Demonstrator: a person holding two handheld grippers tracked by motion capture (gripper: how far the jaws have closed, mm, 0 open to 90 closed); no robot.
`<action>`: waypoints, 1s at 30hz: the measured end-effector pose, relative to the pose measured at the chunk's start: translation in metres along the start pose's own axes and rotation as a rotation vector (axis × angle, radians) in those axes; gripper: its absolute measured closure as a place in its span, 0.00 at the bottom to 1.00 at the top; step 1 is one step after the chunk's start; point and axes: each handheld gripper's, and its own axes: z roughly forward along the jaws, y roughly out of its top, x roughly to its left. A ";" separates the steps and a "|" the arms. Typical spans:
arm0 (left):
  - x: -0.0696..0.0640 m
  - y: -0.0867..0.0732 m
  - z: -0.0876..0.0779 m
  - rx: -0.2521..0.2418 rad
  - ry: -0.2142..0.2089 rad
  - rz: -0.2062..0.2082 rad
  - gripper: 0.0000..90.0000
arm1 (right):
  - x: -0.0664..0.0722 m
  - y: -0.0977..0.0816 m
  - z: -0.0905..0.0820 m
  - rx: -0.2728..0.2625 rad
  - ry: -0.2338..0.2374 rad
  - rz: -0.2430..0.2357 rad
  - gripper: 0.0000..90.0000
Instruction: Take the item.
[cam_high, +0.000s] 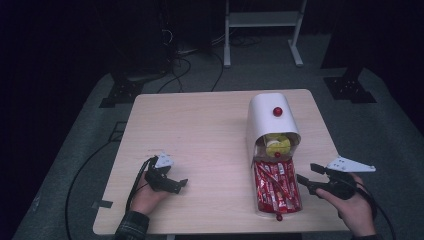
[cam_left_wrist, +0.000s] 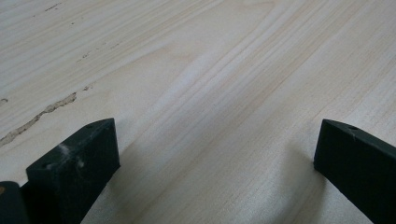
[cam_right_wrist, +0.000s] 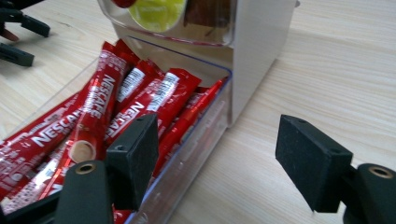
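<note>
Right gripper view: right gripper (cam_right_wrist: 215, 158) with jaws wide apart, nothing clamped; one jaw hanging over the clear drawer (cam_right_wrist: 196, 154), the other over bare worktop (cam_right_wrist: 327, 70) beside it, the drawer's long wall running between the two. Packed in the drawer, red Nescafe sachets (cam_right_wrist: 116, 102), lying lengthwise and overlapping. Just behind them, white dispenser (cam_right_wrist: 259, 51), its clear upper compartment showing a yellow capsule (cam_right_wrist: 156, 11). Far off at the top left corner, left gripper (cam_right_wrist: 18, 37).

High view: right gripper (cam_high: 311, 179) near the worktop's front right corner, held level in the right hand (cam_high: 352, 205), pointing at the drawer's right side, close to it; whether touching, cannot tell. Clear drawer (cam_high: 258, 207) pulled out toward the front edge, red knob (cam_high: 279, 217) at its front, sachets (cam_high: 276, 187) filling it. White dispenser (cam_high: 270, 120) standing right of centre toward the back edge, a second red knob (cam_high: 277, 111) on its curved top, yellow capsules (cam_high: 276, 144) at its open front. Left gripper (cam_high: 179, 184) well apart from all that, resting near the front left corner in the left hand (cam_high: 149, 196), cable trailing off the front edge.

Left gripper view: left gripper (cam_left_wrist: 217, 154) with jaws spread, only pale wood-grain worktop (cam_left_wrist: 210, 70) between them.
</note>
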 end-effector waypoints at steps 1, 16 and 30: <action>0.000 0.000 0.000 0.000 0.000 0.000 0.00 | 0.000 0.000 0.000 0.000 0.000 0.000 0.33; 0.000 0.000 0.000 0.000 0.000 0.000 0.00 | 0.011 0.004 0.001 -0.005 0.040 -0.016 0.36; 0.000 0.000 0.000 0.000 0.000 0.001 0.00 | 0.023 0.007 0.006 -0.001 0.086 -0.034 0.38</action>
